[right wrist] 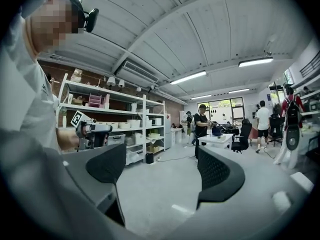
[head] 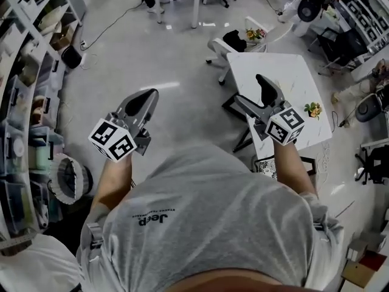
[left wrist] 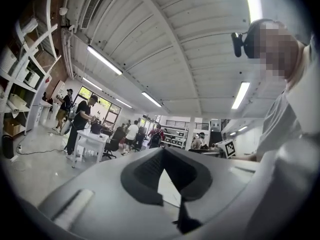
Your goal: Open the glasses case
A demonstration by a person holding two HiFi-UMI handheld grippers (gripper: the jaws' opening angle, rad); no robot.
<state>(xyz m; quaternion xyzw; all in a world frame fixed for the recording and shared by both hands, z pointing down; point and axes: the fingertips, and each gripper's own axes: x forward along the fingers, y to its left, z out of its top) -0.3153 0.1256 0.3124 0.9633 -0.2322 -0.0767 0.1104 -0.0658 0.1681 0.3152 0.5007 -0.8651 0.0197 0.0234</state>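
Note:
No glasses case shows in any view. My left gripper (head: pixel 144 99) is held up in front of the person's chest over the grey floor. Its dark pads meet at the tips (left wrist: pixel 162 154), so it is shut on nothing. My right gripper (head: pixel 250 90) hangs near the left edge of a white table (head: pixel 285 84). Its two black pads stand wide apart (right wrist: pixel 160 171) with only floor between them. From the right gripper view I see the left gripper (right wrist: pixel 92 131) at the left.
Storage shelves (head: pixel 24 102) line the left side, with a round mesh basket (head: pixel 70 178) at their foot. A small flower sprig (head: pixel 313 109) lies on the white table, and an office chair (head: pixel 234 41) stands behind it. Several people stand at desks (right wrist: pixel 220 139) far off.

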